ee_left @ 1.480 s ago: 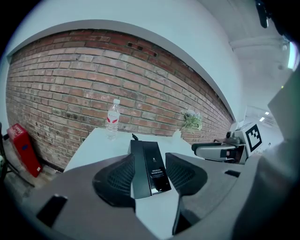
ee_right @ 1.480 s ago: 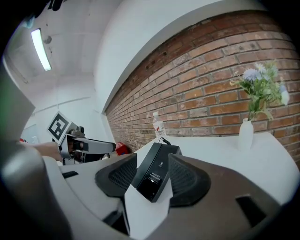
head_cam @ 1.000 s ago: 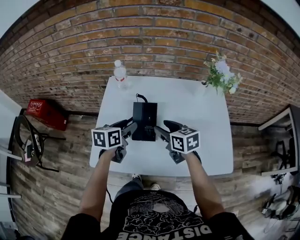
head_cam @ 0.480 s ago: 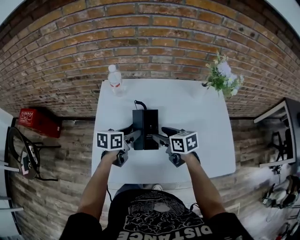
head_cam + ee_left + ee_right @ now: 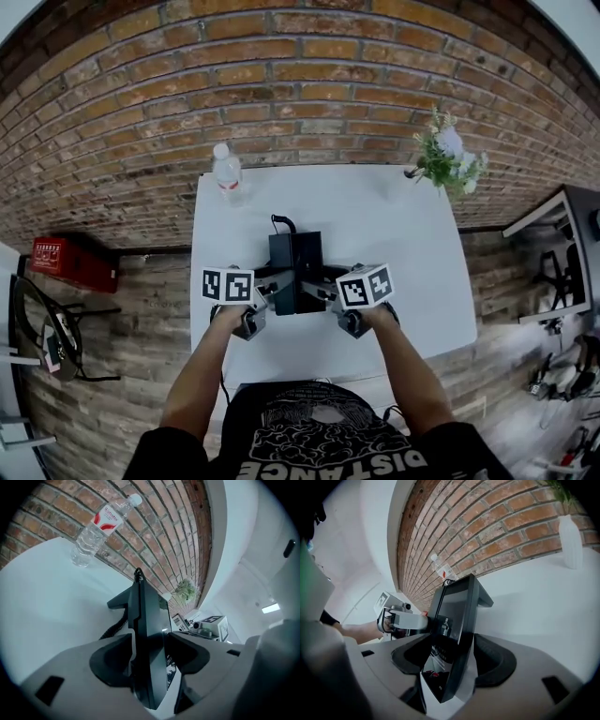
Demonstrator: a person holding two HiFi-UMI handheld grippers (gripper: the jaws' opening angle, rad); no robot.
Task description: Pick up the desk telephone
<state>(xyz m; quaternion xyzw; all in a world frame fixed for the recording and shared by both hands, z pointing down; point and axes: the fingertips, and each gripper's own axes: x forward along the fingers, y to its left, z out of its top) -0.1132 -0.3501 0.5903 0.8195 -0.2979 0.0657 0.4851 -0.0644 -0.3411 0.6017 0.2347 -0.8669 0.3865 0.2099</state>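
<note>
Left forearm (image 5: 200, 375) and right forearm (image 5: 405, 370) extend forward and converge. Left claw (image 5: 279, 284) and right claw (image 5: 319, 292) angle inward and slightly down. Both sets of jaws have just been opening and stand wide. Each straddles one side edge of the desk telephone (image 5: 295, 251), unclamped.

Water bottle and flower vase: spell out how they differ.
The water bottle is clear plastic with a white cap and a red-and-white label; the flower vase is opaque white and holds green stems with pale blooms. The water bottle stands at the far left corner of the table, the flower vase at its far right corner. Both stand upright by the brick wall, apart from the desk telephone.
</note>
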